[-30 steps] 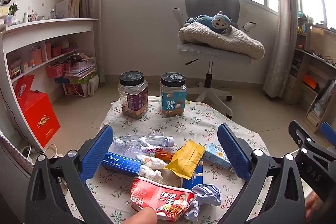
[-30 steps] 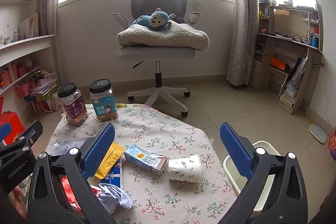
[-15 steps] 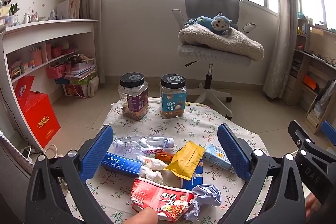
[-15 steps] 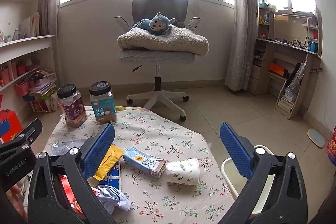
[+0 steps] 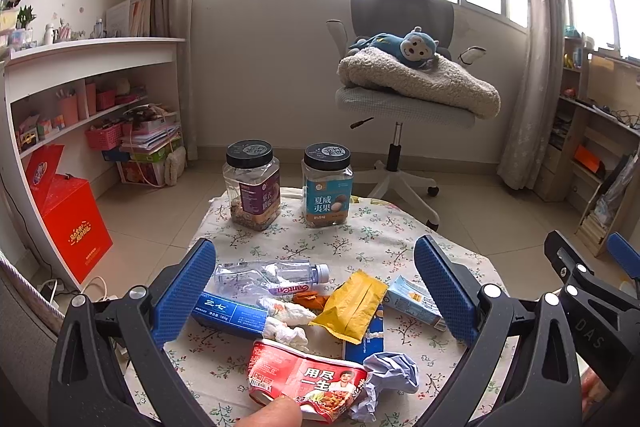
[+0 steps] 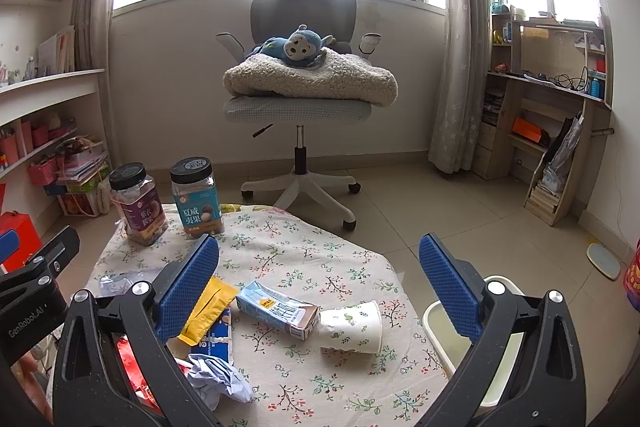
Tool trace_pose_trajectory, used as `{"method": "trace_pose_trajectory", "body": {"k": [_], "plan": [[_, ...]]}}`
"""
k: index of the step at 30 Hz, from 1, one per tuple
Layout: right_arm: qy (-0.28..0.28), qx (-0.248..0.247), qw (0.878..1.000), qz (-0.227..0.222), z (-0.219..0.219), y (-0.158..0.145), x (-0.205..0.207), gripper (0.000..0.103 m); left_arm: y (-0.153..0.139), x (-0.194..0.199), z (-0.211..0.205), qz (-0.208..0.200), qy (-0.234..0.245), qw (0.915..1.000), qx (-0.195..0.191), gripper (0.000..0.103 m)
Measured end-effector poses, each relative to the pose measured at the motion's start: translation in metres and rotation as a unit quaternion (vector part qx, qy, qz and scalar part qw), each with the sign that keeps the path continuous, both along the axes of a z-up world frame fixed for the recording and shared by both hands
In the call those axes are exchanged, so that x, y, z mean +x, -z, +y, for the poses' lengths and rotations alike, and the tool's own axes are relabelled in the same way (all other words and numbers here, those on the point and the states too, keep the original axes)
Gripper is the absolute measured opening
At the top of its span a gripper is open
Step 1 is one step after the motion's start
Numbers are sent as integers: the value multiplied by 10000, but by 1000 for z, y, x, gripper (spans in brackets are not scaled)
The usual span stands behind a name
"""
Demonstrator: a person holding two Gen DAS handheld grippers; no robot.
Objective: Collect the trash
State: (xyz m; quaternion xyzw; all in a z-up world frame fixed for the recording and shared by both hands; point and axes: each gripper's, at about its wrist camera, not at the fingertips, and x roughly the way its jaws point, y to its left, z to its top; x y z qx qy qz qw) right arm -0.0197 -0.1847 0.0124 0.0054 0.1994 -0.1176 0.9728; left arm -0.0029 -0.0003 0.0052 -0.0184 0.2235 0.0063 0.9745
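Trash lies in a loose heap on the near half of a floral table (image 5: 360,235): a crushed bottle (image 5: 272,273), a blue box (image 5: 230,311), a yellow packet (image 5: 352,305), white tissues (image 5: 286,323), a red wrapper (image 5: 308,383) and a crumpled paper (image 5: 390,375). Behind them two jars (image 5: 252,183) stand upright, side by side, black lids on and partly filled. Farther back an office chair (image 6: 302,27) carries a blanket and a blue plush monkey (image 6: 298,45).

The left gripper (image 5: 314,287) hangs over the heap, its blue pads spread wide and nothing between them; a fingertip (image 5: 272,413) shows at the bottom edge, just before the red wrapper. The right gripper (image 6: 318,287) is likewise wide and empty.

The right view alone shows a paper cup (image 6: 352,325) on its side, its base touching a milk carton (image 6: 276,309); in the left view the carton is half hidden behind the right pad. Only the right view shows a white bin (image 6: 434,315) beside the table's right edge; its inside is mostly hidden by the gripper, so what it holds is unclear. The tissues and bottle show clearly only from the left.
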Motion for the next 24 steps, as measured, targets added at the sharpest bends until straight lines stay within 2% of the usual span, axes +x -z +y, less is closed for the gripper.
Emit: {"method": "trace_pose_trajectory", "body": {"k": [24], "plan": [[-34,20,10000,-30,3,-3,0,96,-1,0,0,3,-8,10000,-8,97]]}}
